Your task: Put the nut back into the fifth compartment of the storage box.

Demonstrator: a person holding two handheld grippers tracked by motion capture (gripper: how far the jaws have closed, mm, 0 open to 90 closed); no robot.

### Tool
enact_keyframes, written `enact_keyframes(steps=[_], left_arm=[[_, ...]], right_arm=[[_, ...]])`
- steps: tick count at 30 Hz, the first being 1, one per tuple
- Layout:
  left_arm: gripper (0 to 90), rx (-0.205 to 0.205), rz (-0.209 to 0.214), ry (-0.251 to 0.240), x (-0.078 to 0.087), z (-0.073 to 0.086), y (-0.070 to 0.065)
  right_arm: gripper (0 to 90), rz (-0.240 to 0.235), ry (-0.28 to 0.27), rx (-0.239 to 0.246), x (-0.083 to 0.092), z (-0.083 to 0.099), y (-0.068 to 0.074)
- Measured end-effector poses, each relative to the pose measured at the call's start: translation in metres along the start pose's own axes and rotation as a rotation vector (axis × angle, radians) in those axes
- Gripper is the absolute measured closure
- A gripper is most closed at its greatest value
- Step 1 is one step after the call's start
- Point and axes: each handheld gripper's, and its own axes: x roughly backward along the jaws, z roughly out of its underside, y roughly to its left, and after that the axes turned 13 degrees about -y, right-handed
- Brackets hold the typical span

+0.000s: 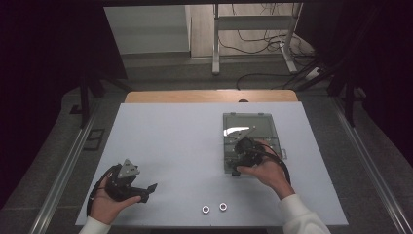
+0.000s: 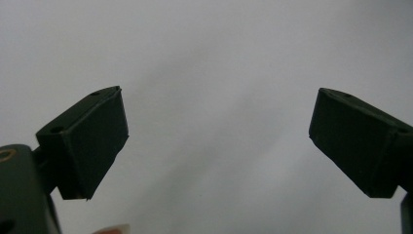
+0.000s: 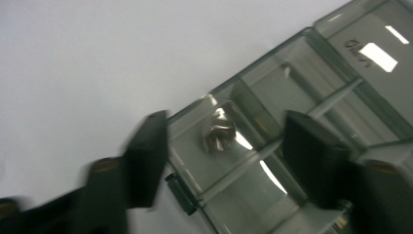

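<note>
The right gripper hovers with jaws spread apart over a clear plastic compartment box; a small, blurred silvery metal nut, apparently loose, lies in a corner compartment between them.

No legible txt; box lid mark unreadable.

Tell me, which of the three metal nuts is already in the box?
The nut in the clear box's corner compartment; the other two nuts lie on the table.

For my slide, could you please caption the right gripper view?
Open hand-held gripper above a metal nut in the clear compartment box.
</note>
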Motion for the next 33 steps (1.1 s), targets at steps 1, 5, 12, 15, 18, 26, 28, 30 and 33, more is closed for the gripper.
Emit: enact_keyframes(steps=[1, 5, 12, 15, 18, 26, 28, 30, 33], left_arm=[[7.5, -0.001, 0.0, -0.001, 0.0, 0.0, 0.0], [7.5, -0.004, 0.002, 0.0, 0.001, -0.001, 0.0], [7.5, -0.005, 0.005, 0.002, 0.001, 0.0, 0.001], [7.5, -0.003, 0.005, 0.001, 0.001, 0.0, 0.001], [7.6, -0.005, 0.006, -0.001, 0.001, 0.0, 0.001], [7.5, -0.005, -0.003, -0.004, 0.001, -0.001, 0.001], [7.5, -0.006, -0.002, -0.003, 0.0, -0.001, 0.001], [7.5, -0.007, -0.002, -0.004, 0.0, -0.001, 0.0], [7.5, -0.006, -0.001, -0.006, 0.0, -0.001, 0.0]], right_arm=[[21.6, 0.009, 0.002, -0.003, 0.0, 0.0, 0.0], [15.8, 0.007, -0.003, -0.007, 0.0, 0.0, 0.002], [13.1, -0.005, -0.017, -0.003, 0.008, 0.001, 0.006], [12.9, -0.01, -0.02, 0.0, 0.011, 0.003, 0.008], [11.9, -0.028, -0.015, 0.016, 0.015, 0.006, 0.014], [10.6, -0.084, 0.021, 0.056, 0.024, 0.015, 0.037], [10.3, -0.093, 0.031, 0.06, 0.025, 0.017, 0.043], [10.2, -0.099, 0.032, 0.059, 0.026, 0.018, 0.045], [10.2, -0.117, 0.039, 0.068, 0.027, 0.021, 0.054]])
